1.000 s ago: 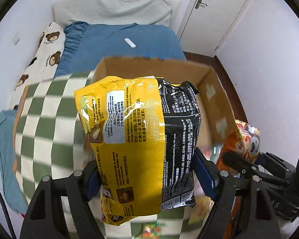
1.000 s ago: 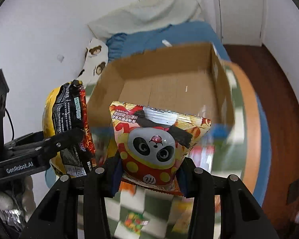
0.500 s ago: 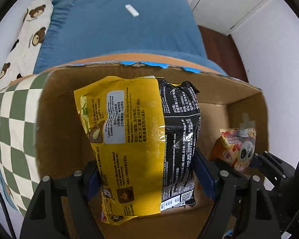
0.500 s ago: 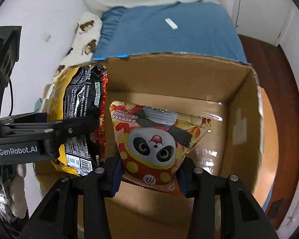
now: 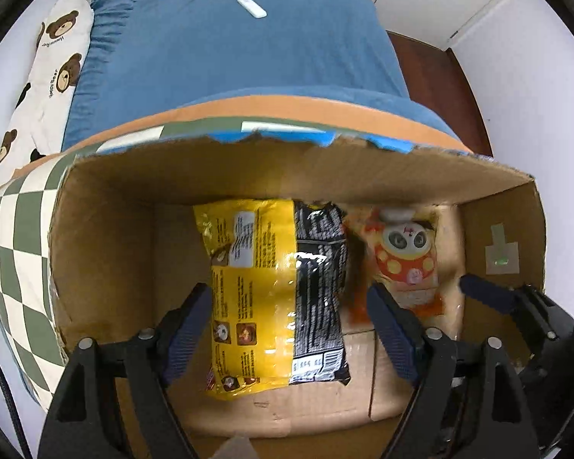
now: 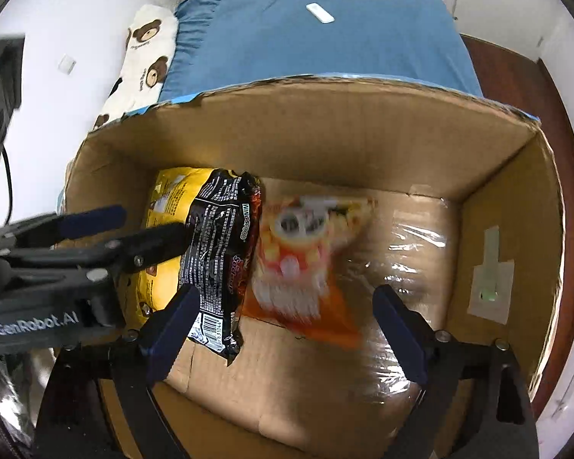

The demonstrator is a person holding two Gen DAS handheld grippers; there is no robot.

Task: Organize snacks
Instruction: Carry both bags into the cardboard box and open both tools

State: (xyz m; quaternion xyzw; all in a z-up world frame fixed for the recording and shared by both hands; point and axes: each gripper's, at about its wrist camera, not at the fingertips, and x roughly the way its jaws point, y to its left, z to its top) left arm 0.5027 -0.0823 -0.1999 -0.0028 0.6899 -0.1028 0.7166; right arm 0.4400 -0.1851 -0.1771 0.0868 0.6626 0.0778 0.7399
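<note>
Left wrist view: left gripper (image 5: pixel 289 329) jaws spread, yellow-black noodle packet (image 5: pixel 275 294) loose inside cardboard box (image 5: pixel 103 252). Right gripper (image 6: pixel 283 329) jaws spread too, panda snack bag (image 6: pixel 298 260) blurred beside it. Risk: withdrawing jaws could snag the packets' edges.

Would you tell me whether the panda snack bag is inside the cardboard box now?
Inside: the panda snack bag lies within the cardboard box, free of the open right gripper.

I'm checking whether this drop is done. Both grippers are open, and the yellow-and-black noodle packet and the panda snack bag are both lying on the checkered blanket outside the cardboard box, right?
Not quite. The noodle packet and panda snack bag lie inside the cardboard box, not on the blanket, as the left wrist view shows. The left gripper and right gripper are indeed open.
</note>
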